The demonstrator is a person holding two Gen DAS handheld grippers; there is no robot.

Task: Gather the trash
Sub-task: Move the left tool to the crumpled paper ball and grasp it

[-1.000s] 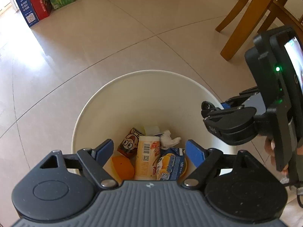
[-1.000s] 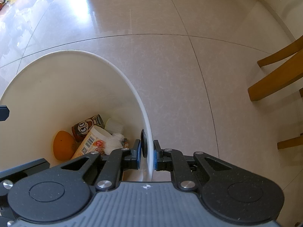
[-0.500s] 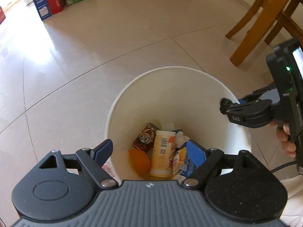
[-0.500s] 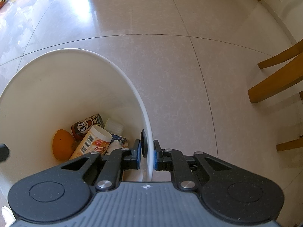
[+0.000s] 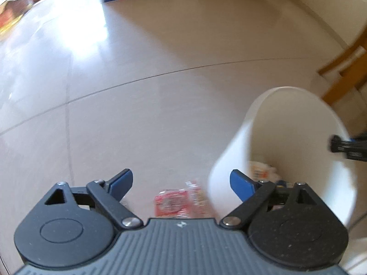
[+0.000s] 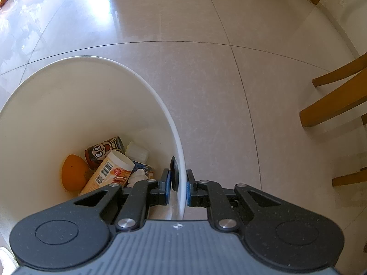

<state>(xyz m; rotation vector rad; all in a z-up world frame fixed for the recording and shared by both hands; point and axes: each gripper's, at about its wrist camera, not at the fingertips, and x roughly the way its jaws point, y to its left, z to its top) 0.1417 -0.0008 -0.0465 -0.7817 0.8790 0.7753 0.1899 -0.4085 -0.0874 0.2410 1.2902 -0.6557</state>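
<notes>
While our right gripper (image 6: 177, 186) clamps the white bin's (image 6: 158, 96) rim, only the left view shows a red wrapper (image 5: 176, 202) on the floor beside the bin; our left gripper (image 5: 181, 182), jaws just widening and empty, hangs above it.

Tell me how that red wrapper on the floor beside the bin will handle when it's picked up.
The red wrapper lies flat and looks like thin film, so it is probably floppy and very light. It likely crumples when pinched. On the glossy tile floor it may slide away rather than lift, so a pinch from above seems safer than a push.
</notes>
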